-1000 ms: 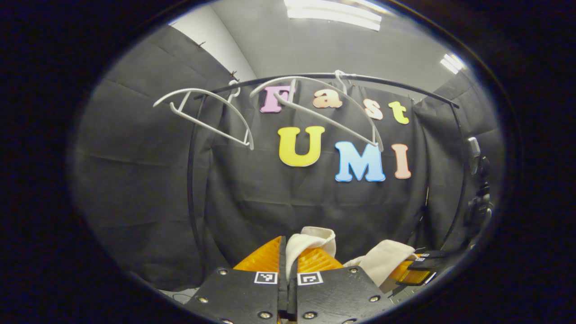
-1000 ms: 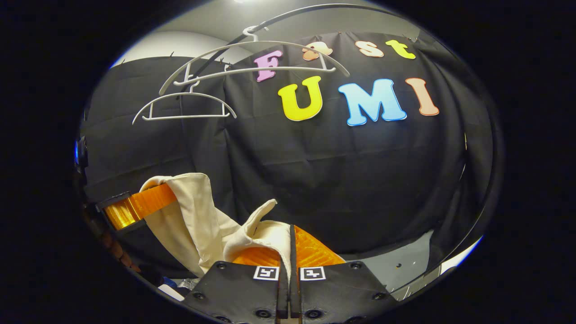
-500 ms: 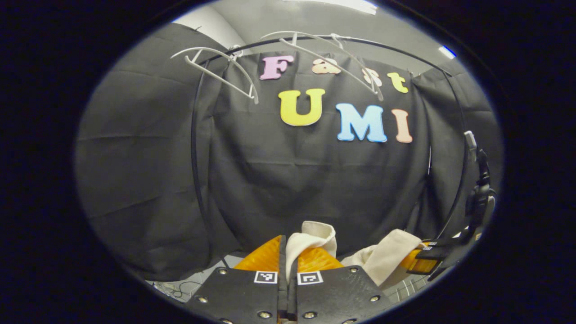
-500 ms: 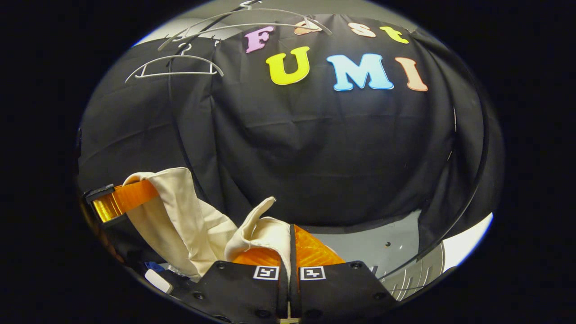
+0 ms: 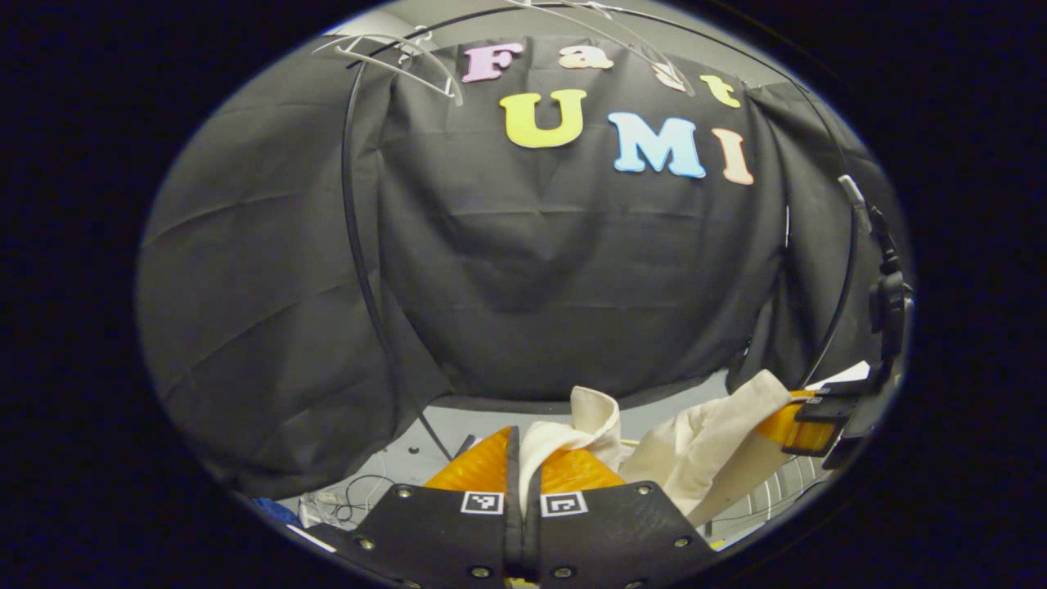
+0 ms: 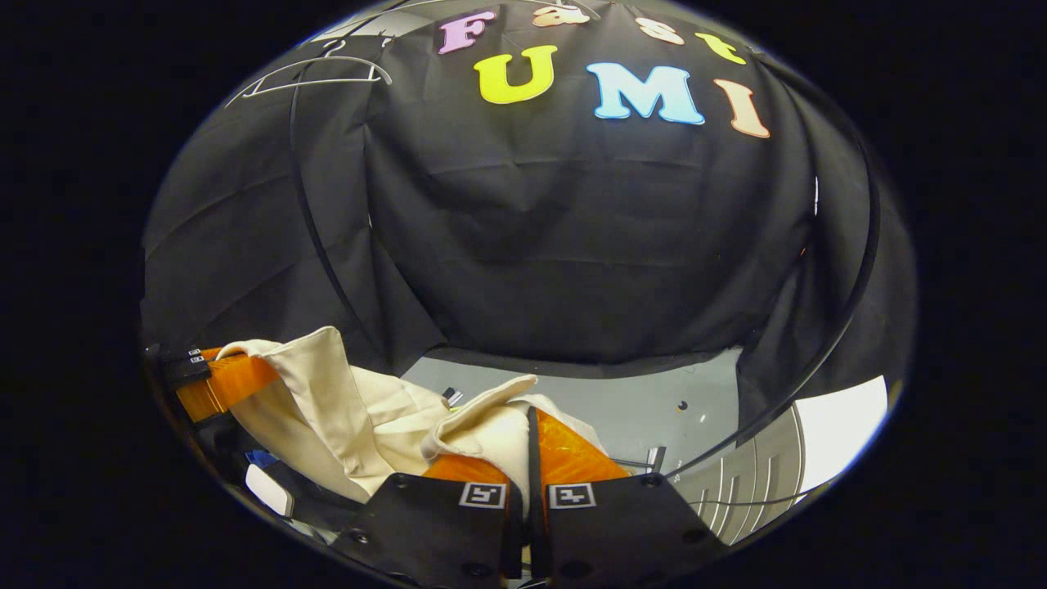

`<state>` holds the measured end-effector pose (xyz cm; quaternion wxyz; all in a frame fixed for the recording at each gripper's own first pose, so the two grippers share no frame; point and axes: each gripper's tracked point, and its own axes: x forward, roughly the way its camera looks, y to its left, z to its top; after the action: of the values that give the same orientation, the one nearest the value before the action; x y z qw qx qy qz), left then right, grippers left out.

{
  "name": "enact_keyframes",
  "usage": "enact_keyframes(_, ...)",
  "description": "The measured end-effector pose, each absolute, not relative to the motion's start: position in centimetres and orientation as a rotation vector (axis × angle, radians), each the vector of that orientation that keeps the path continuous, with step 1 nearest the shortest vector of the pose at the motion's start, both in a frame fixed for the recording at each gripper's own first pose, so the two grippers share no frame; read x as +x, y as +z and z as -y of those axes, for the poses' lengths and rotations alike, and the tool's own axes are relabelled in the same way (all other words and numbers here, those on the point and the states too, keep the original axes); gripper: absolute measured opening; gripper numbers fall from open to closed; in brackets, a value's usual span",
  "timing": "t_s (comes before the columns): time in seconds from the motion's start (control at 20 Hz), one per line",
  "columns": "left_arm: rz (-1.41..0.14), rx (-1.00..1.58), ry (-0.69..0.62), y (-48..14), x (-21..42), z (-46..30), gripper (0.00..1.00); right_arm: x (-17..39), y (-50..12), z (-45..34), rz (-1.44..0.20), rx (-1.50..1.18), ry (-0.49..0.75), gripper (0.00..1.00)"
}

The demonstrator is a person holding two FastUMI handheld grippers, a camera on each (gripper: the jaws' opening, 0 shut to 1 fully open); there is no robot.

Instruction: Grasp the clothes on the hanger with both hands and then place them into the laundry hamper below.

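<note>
A cream garment hangs stretched between both grippers, well below the bare white hangers. My left gripper is shut on one fold of it, which sticks up between the fingers. In the left gripper view the right gripper holds the other end at lower right. In the right gripper view my right gripper is shut on a fold of the garment, and the left gripper shows at the far left with cloth draped over it. White hangers hang at the top left there.
A black curved rack pole runs down the left side before the wall cloth. Grey floor lies below, with cables and small items at lower left. A pale slatted rim shows at lower right.
Both grippers have moved downward with the garment; the hangers and rail have slid to the top of each view and more floor shows beneath.
</note>
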<state>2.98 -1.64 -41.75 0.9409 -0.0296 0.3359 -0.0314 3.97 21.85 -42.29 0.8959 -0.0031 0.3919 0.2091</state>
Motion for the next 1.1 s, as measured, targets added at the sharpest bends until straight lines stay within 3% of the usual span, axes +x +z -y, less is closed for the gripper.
enact_keyframes(0.05,-0.712,-0.058,-0.078,-42.4,2.8,1.8,0.02,3.6,-42.4,-21.8,-0.829,-0.008,0.437,0.1)
enact_keyframes(0.15,-0.748,-0.047,-0.099,-43.1,1.9,1.8,0.06,2.6,-41.9,-21.7,-0.85,-0.03,0.447,0.02)
enact_keyframes(0.2,-0.761,-0.043,-0.103,-43.4,1.4,1.7,0.05,2.4,-42.0,-22.0,-0.86,-0.044,0.458,0.06)
enact_keyframes(0.25,-0.782,-0.039,-0.109,-43.6,1.3,1.8,0.25,2.0,-41.8,-21.8,-0.874,-0.07,0.461,0.17)
enact_keyframes(0.3,-0.798,-0.031,-0.114,-43.6,0.7,1.9,0.41,1.5,-41.6,-21.7,-0.882,-0.084,0.471,0.42)
enact_keyframes(0.35,-0.805,-0.015,-0.115,-43.4,0.3,1.7,0.57,1.4,-40.9,-21.7,-0.868,-0.081,0.48,0.49)
enact_keyframes(0.4,-0.814,0.003,-0.12,-43.4,0.1,1.5,0.73,1.5,-40.0,-21.8,-0.858,-0.088,0.482,0.7)
enact_keyframes(0.45,-0.824,0.019,-0.128,-43.3,-0.2,1.4,0.89,1.8,-39.5,-21.9,-0.845,-0.099,0.483,0.8)
enact_keyframes(0.5,-0.836,0.03,-0.137,-43.5,-0.6,1.2,0.9,1.7,-38.6,-21.9,-0.827,-0.108,0.484,0.9)
enact_keyframes(0.6,-0.879,0.049,-0.153,-43.0,-1.8,0.7,0.9,2.0,-37.1,-21.5,-0.793,-0.115,0.472,0.95)
enact_keyframes(0.75,-0.857,0.041,-0.177,-39.5,-1.8,0.5,0.9,2.4,-34.7,-20.7,-0.761,-0.089,0.429,0.95)
enact_keyframes(1.0,-0.666,0.045,-0.188,-30.0,0.5,-0.7,0.9,2.3,-28.3,-18.6,-0.647,-0.046,0.362,0.94)
enact_keyframes(1.1,-0.602,0.031,-0.18,-27.0,1.1,-0.6,0.91,2.7,-25.7,-17.4,-0.595,-0.045,0.341,0.99)
